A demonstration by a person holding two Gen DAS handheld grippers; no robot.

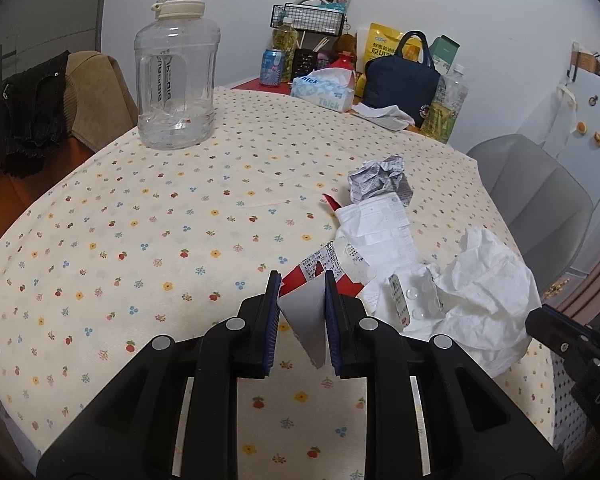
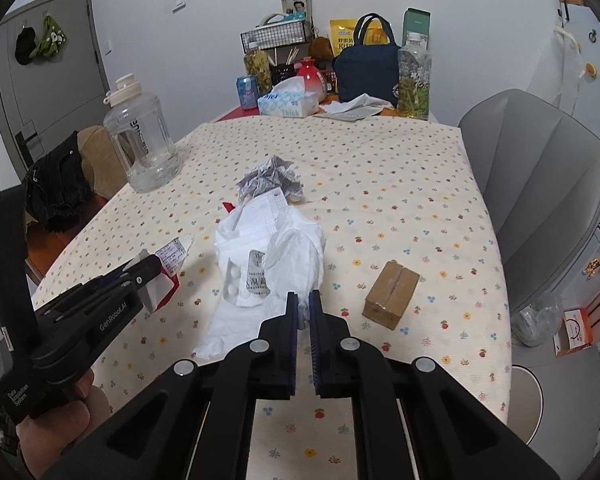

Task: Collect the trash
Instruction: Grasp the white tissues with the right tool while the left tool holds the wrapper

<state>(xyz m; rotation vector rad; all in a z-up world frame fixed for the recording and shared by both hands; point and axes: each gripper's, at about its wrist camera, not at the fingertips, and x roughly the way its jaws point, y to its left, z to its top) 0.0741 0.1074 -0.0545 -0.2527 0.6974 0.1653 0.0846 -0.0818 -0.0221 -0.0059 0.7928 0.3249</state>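
Right gripper [image 2: 304, 300] was pinched on the tissue [image 2: 296, 248] at the near surface [image 2: 400, 168] edge; left gripper [image 1: 302, 292] was clamped on a carton [image 1: 306, 320]. Advice: lift slowly, since the blister pack [image 2: 252, 276] lay in the folds. Box [image 2: 390, 294] just right, jug [image 2: 142, 140] at far-left edge, neither blocking.

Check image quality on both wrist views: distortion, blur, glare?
Left wrist: heavy fisheye bowing of the table edge, dark vignette corners, sharp focus, mild glare on the clear water jug. Right wrist: same bowing and vignette, no motion blur, soft even light, faint shadow beside the cardboard box.
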